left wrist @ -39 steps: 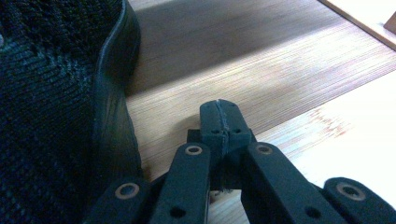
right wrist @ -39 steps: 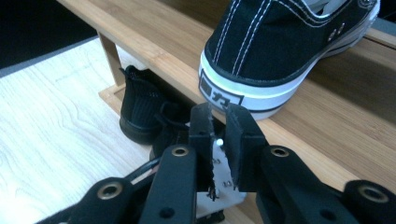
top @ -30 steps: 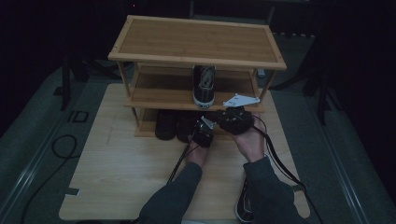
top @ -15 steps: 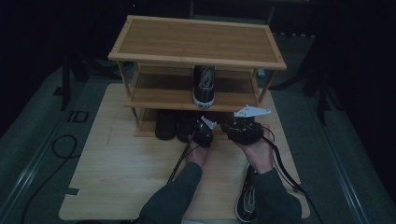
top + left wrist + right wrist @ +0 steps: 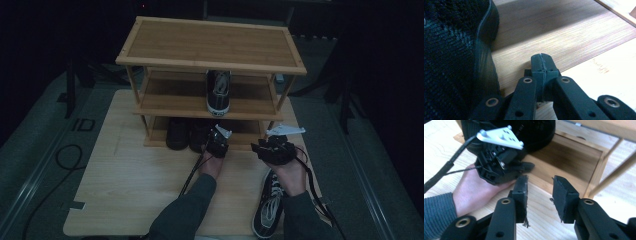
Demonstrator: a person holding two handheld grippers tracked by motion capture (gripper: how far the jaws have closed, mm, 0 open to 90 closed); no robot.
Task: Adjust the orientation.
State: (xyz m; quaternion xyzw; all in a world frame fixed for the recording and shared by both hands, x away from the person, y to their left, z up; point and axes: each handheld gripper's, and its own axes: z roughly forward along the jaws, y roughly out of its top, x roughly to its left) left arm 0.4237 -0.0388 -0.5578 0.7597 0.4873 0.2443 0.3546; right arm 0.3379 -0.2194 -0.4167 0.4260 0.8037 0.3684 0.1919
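1. My left gripper (image 5: pixel 218 141) sits at about 6 o'clock from the shelf rack (image 5: pixel 210 47), at the front edge of its bottom shelf. In the left gripper view its jaws are pressed flat together with nothing between them, tips (image 5: pixel 543 65) resting just over the shelf board.
2. At roughly 9 o'clock of those closed tips stands a black shoe (image 5: pixel 454 57), its rubber sole edge just beside the gripper. I cannot tell whether they touch.
3. From the high view, two dark shoes (image 5: pixel 189 134) sit side by side on the bottom shelf, at about 10 o'clock from my left gripper.
4. One black-and-white sneaker (image 5: pixel 218 91) stands on the middle shelf, toe toward me, at 12 o'clock from my left gripper.
5. My right gripper (image 5: pixel 276 149) is at 3 o'clock of the left one, near but apart. Its jaws stand apart and have just been opening, with only bare wood in the gap (image 5: pixel 539 195).
6. In the right gripper view, my left hand (image 5: pixel 477 195) and its gripper lie at 10 o'clock.
7. A second sneaker (image 5: pixel 269 205) lies on the table (image 5: pixel 125 180) at 6 o'clock from my right gripper, partly under my right hand (image 5: pixel 289 172).
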